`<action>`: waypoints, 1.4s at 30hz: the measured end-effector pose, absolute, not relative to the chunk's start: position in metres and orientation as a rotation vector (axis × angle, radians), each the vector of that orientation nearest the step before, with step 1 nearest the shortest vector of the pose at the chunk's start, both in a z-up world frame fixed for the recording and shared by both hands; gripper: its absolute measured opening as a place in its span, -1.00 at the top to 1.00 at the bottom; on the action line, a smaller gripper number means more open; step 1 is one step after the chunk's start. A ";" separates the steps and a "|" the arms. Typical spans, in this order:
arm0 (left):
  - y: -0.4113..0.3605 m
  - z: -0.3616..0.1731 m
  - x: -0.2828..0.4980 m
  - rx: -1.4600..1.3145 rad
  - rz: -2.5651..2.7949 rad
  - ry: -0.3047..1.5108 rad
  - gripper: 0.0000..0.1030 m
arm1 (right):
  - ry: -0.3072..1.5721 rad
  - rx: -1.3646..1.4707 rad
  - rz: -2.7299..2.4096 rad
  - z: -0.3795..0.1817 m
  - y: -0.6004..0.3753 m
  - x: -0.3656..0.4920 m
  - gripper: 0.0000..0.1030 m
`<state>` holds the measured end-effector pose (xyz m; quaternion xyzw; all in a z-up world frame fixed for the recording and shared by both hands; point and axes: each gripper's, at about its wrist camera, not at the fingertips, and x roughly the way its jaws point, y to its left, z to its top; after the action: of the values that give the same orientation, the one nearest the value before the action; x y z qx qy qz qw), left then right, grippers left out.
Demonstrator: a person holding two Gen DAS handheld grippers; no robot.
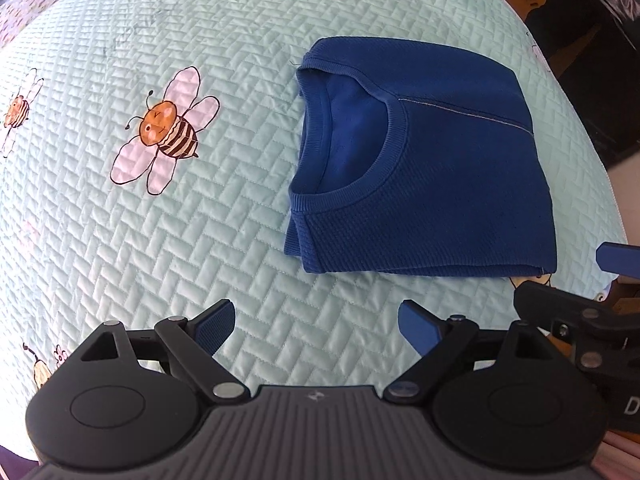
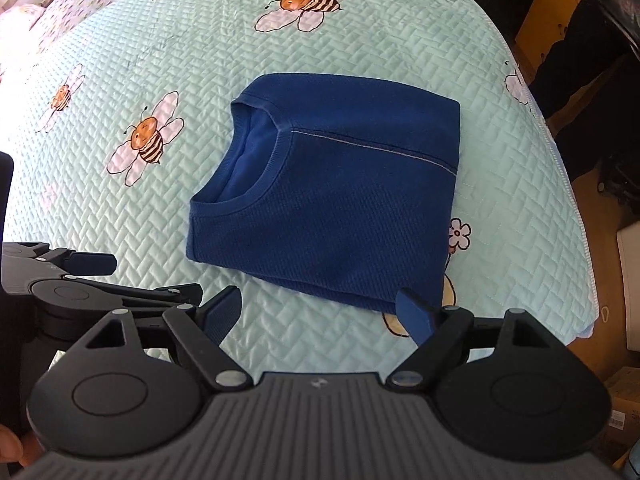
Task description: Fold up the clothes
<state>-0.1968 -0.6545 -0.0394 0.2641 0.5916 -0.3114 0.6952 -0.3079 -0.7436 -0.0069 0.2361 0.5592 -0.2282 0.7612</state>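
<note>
A blue knit sweater (image 1: 432, 168) lies folded into a compact rectangle on the quilt, collar facing left; it also shows in the right wrist view (image 2: 340, 200). My left gripper (image 1: 318, 326) is open and empty, hovering over the quilt just in front of the sweater's near edge. My right gripper (image 2: 320, 316) is open and empty, its right finger (image 2: 414, 314) close to the sweater's near right corner. The right gripper shows at the right edge of the left wrist view (image 1: 580, 300), and the left gripper at the left of the right wrist view (image 2: 80, 276).
The pale green quilted bedspread (image 1: 160, 220) with bee prints covers the bed. Its right edge (image 2: 568, 184) drops off to dark furniture and boxes (image 2: 592, 40). A pink floral pillow area (image 2: 60, 12) lies at the far left.
</note>
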 end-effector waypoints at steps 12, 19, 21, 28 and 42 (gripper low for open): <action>-0.657 -0.044 -0.194 0.606 -0.697 1.306 -0.77 | 1.221 0.516 -0.495 -0.012 -0.750 -0.303 -0.64; -0.657 -0.046 -0.193 0.607 -0.689 1.305 -0.77 | 1.223 0.510 -0.501 -0.012 -0.749 -0.302 -0.64; -0.656 -0.046 -0.193 0.608 -0.688 1.302 -0.77 | 1.224 0.505 -0.500 -0.012 -0.748 -0.301 -0.64; -0.654 -0.044 -0.195 0.612 -0.689 1.293 -0.77 | 1.222 0.487 -0.505 -0.008 -0.746 -0.301 -0.64; -0.542 0.042 -0.205 0.490 -0.520 0.396 -0.78 | 0.458 -0.012 -0.602 0.046 -0.646 -0.330 -0.74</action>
<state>-0.2053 -0.5419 0.0421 0.2381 0.1925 -0.2530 0.9177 -0.3302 -0.6462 0.0462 -0.0059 0.2236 -0.2940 0.9293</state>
